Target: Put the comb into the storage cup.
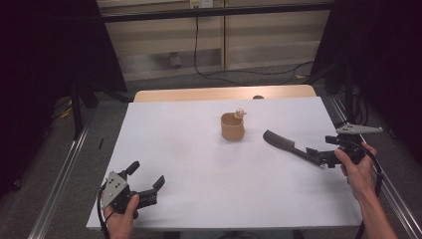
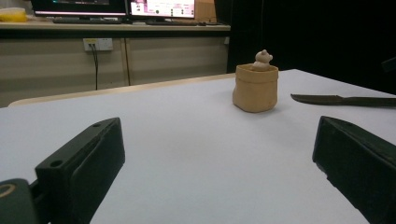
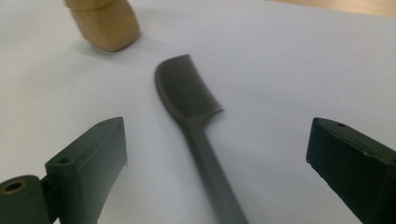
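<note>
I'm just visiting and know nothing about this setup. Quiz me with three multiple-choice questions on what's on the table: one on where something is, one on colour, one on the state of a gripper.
1. Where does the comb lie?
A. left of the cup
B. right of the cup, handle between the right gripper's jaws
C. inside the cup

2. What colour is the cup?
A. tan
B. blue
C. red

3. How is the left gripper?
A. shut on the comb
B. shut on the cup
C. open, holding nothing

Answers: 1 B, the right gripper straddles the handle, jaws apart. 2 A, it looks tan in every view. 3 C, only bare table shows between its jaws.
</note>
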`<state>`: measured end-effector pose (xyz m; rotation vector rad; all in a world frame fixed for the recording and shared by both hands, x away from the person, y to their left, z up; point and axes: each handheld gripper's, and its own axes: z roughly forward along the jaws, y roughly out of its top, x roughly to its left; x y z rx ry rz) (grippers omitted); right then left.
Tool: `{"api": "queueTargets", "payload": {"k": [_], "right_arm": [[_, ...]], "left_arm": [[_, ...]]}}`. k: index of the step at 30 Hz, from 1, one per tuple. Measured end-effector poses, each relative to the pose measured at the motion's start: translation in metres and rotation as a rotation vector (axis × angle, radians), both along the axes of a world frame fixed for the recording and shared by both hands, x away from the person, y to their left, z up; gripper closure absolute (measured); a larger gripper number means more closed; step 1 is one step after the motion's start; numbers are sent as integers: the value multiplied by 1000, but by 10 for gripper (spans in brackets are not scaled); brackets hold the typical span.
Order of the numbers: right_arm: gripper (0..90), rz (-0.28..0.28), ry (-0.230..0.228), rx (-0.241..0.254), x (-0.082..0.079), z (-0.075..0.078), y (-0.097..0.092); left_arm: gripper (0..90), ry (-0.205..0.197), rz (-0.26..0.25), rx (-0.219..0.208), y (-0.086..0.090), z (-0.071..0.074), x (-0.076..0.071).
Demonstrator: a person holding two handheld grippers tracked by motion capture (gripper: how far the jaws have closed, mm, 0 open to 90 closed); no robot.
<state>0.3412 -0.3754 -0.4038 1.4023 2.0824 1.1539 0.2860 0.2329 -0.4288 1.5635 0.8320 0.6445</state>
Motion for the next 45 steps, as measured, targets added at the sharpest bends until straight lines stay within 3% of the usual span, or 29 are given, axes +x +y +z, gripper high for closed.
{"api": "queueTargets", "payload": {"k": [3, 10, 13, 16, 18, 19, 26, 31, 33, 37, 38, 45], "right_arm": [[71, 7, -21, -11, 0, 6, 8], [107, 102, 46, -36, 10, 12, 25], [109, 113, 52, -57, 15, 11, 27], [75, 83, 25, -102, 19, 11, 30], [46, 80, 29, -107, 20, 12, 30], [48, 89, 100, -118, 26, 10, 30], [39, 102, 154, -55, 40, 6, 33], [44, 140, 219, -48, 47, 1, 38], [47, 174, 244, -76, 48, -2, 42], [39, 187, 257, -87, 51, -2, 43], [43, 200, 283, -90, 54, -3, 42], [74, 231, 300, -117, 56, -6, 40]], "left_arm": [[25, -5, 0, 6, 0, 0, 0], [25, -2, -1, -7, 0, 0, 0], [25, -4, -1, -3, 0, 1, 0], [25, -2, 0, 4, 0, 0, 1], [25, -2, -1, 6, 0, 0, 1], [25, -2, -1, 5, 0, 0, 1], [25, 0, -5, 5, -1, 0, 2], [25, -3, -1, 7, 1, 0, 2], [25, -3, -1, 6, 1, 0, 2], [25, -2, -8, 4, 0, 1, 1], [25, -3, -8, 7, 0, 1, 1], [25, 3, -7, 12, -1, 0, 2]]}}
